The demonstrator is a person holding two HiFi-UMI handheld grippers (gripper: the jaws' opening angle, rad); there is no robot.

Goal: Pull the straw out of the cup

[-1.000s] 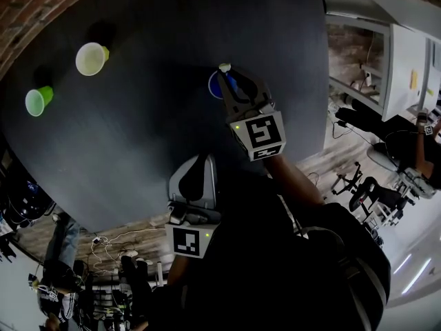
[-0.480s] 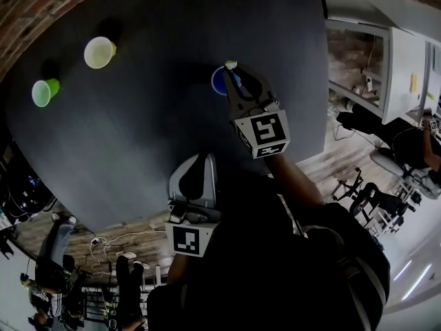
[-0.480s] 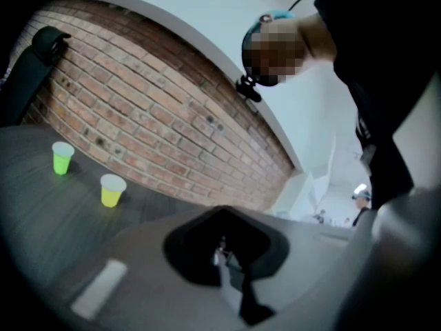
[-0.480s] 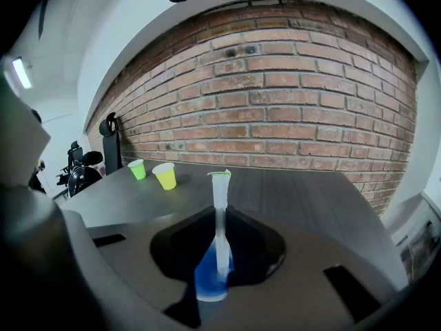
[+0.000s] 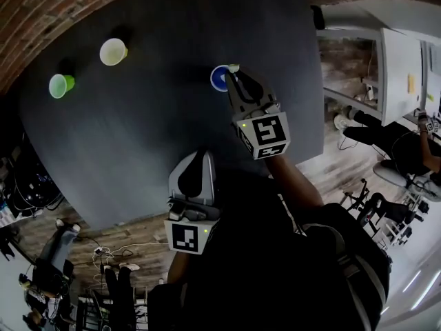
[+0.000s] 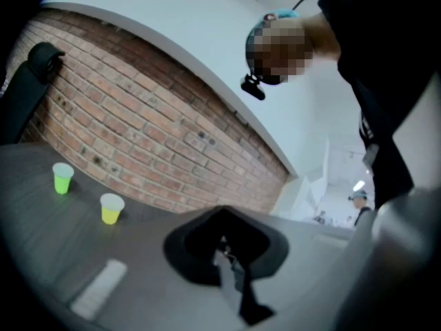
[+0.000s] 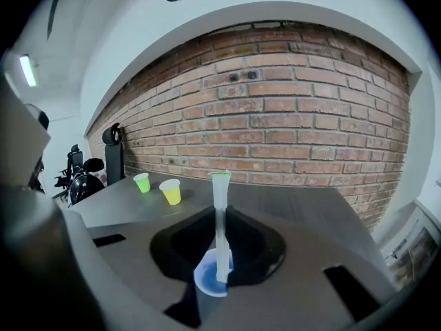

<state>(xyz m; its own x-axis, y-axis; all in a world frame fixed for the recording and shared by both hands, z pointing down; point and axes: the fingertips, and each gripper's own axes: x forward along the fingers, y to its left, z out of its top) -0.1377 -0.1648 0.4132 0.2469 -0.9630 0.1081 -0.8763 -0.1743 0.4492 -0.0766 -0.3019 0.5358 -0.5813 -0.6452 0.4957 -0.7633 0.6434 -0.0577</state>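
Dark desk (image 5: 138, 129) carries the blue cup (image 5: 219, 78) at upper centre of the head view, with the straw (image 7: 220, 212) upright in it and pinched by the right tongs (image 5: 234, 73), so it should lift straight up; the left tongs (image 5: 200, 157), lower and farther off, sit together and empty.

green cup (image 5: 60, 85) and yellow cup (image 5: 112, 51) stand apart on the dark table (image 5: 138, 143), perhaps both empty.

A red brick wall (image 7: 296, 102) runs behind the dark counter (image 5: 138, 143); wood-plank floor (image 5: 341, 167) lies past its right edge
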